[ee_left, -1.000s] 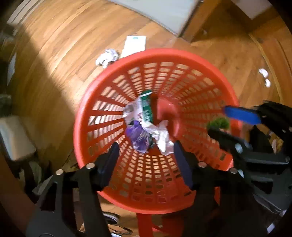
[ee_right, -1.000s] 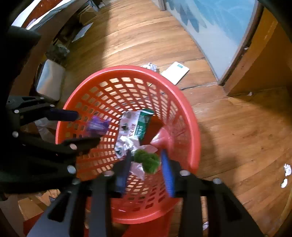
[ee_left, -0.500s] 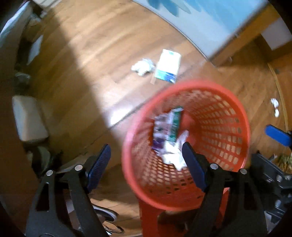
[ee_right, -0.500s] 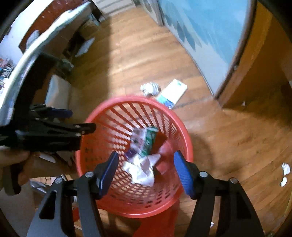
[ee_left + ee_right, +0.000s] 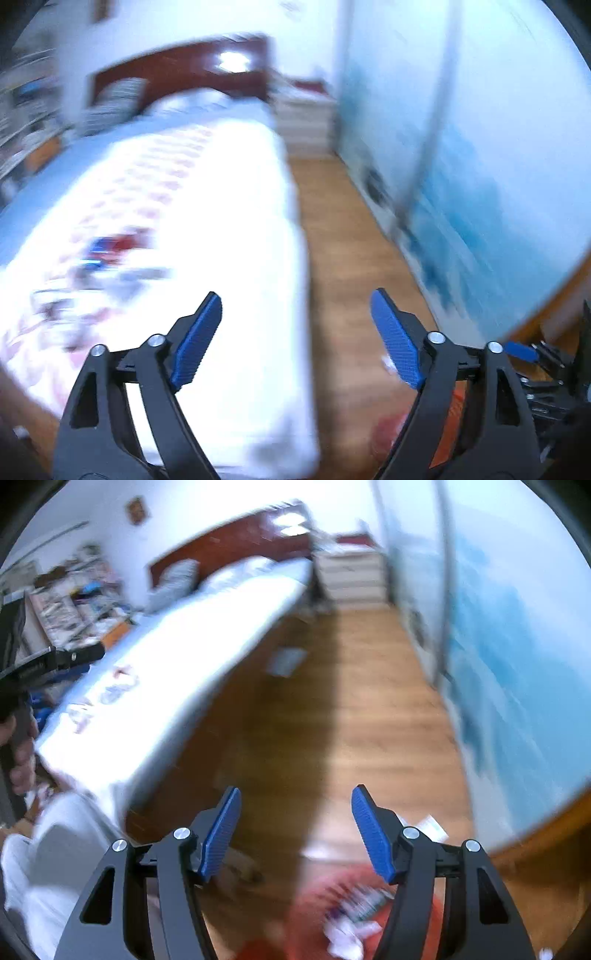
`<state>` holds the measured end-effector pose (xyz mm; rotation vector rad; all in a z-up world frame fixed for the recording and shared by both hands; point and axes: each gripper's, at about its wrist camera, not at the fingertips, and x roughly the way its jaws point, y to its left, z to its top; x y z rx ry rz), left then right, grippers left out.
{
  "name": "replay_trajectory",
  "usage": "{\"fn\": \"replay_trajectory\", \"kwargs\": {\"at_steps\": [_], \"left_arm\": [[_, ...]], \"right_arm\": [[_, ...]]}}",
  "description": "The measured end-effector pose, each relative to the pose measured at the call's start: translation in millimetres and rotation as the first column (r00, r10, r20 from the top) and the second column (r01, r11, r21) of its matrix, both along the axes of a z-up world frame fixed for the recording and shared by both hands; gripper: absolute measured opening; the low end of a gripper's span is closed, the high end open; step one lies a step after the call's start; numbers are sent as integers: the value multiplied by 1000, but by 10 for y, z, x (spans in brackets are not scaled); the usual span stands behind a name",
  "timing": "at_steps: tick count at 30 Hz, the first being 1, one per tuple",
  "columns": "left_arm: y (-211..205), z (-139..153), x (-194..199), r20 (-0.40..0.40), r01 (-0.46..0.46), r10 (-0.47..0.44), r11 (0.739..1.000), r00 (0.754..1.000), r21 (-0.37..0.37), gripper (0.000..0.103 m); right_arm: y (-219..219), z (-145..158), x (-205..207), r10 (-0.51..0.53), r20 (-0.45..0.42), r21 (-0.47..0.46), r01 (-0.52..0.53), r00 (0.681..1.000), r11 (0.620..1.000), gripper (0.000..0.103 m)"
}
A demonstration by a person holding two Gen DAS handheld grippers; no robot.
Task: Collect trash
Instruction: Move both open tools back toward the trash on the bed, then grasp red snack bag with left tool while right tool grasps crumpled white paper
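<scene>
Both the left gripper (image 5: 295, 332) and right gripper (image 5: 295, 830) hold nothing; the left's jaws have just been opening. The red basket (image 5: 317, 897) of trash (image 5: 347, 930) sits below on the wood floor (image 5: 369, 720). Beyond, a white bed (image 5: 177, 672) fills the left, a blue wardrobe (image 5: 517, 664) the right.

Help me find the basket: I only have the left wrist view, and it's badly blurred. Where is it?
Observer: In the right wrist view the red basket is at the bottom edge of the picture, on the wooden floor, below the right hand-held gripper.
Operator: Anything in it?
Observer: Yes, crumpled white paper and what looks like a wrapper, too blurred to tell more.
Operator: Is that hand-held gripper carrying anything?
Observer: No, its jaws stand open with nothing between them.
</scene>
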<state>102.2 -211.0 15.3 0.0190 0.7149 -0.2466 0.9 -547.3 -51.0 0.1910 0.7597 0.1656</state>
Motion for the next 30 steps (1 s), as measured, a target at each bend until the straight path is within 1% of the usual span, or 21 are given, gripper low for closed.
{"fn": "replay_trajectory", "kwargs": {"at_steps": [2, 3, 4, 5, 6, 8, 9, 11, 12, 15, 16, 17, 18, 20, 22, 24, 26, 27, 28, 30], "left_arm": [[681, 52, -63, 49, -112, 112, 994, 993, -11, 84], [880, 42, -115, 60, -146, 147, 989, 987, -17, 84], [1177, 6, -159, 70, -194, 195, 981, 978, -27, 84], [1362, -34, -197, 72, -220, 222, 975, 972, -33, 84], [1607, -107, -247, 77, -257, 259, 966, 963, -38, 84], [1956, -258, -363, 88, -303, 306, 952, 948, -47, 84], [2161, -383, -438, 87, -332, 336, 941, 938, -62, 84], [2347, -467, -421, 54, -366, 369, 929, 928, -59, 84], [2447, -478, -365, 38, -382, 384, 922, 922, -55, 84], [2632, -442, -230, 52, -383, 387, 921, 921, -74, 84], [2678, -469, -165, 54, -381, 386, 921, 921, -78, 84], [2748, -496, -59, 51, -375, 380, 923, 924, -88, 84], [2803, -517, -10, 45, -372, 377, 923, 925, -100, 84], [2955, -655, 190, -15, -362, 364, 918, 931, -162, 84], [3045, -781, 338, -55, -365, 361, 912, 931, -188, 84], [3094, -827, 512, -72, -347, 340, 917, 938, -194, 84], [3100, -843, 577, -75, -334, 325, 918, 943, -213, 84], [3124, -841, 643, -81, -316, 305, 917, 949, -242, 84], [3137, -848, 667, -85, -310, 298, 916, 951, -256, 84], [3166, -887, 768, -104, -315, 298, 912, 949, -263, 84]], "right_arm": [[331, 134, 132, 43, 35, 10, -44, 998, 999, 65], [549, 195, 206, 72, 52, 12, -72, 996, 997, 65], [787, 247, 273, 103, 67, 16, -104, 992, 994, 65], [978, 277, 311, 128, 76, 15, -130, 989, 991, 65], [1260, 320, 373, 166, 92, 11, -168, 982, 986, 65], [1660, 357, 447, 225, 102, 6, -227, 969, 974, 65], [1812, 371, 474, 247, 104, 2, -248, 964, 969, 65], [2219, 400, 547, 308, 116, -8, -309, 944, 951, 65], [2343, 421, 564, 326, 118, -11, -327, 938, 945, 65], [2890, 470, 636, 380, 133, -18, -382, 915, 924, 66], [3074, 476, 702, 397, 133, -11, -399, 908, 917, 70], [3243, 469, 788, 411, 122, 21, -416, 904, 909, 70], [3372, 449, 860, 412, 109, 56, -419, 905, 906, 70], [3630, 418, 1016, 401, 74, 92, -406, 913, 909, 70], [3785, 401, 1167, 386, 70, 120, -392, 920, 912, 70], [3969, 394, 1273, 362, 76, 133, -369, 929, 920, 70], [4064, 293, 1366, 340, 70, 148, -347, 938, 926, 70], [4100, 230, 1409, 330, 60, 149, -335, 942, 930, 70], [4108, 153, 1448, 325, 48, 142, -328, 945, 934, 70], [4149, 31, 1554, 316, 0, 142, -313, 949, 939, 70]]}}
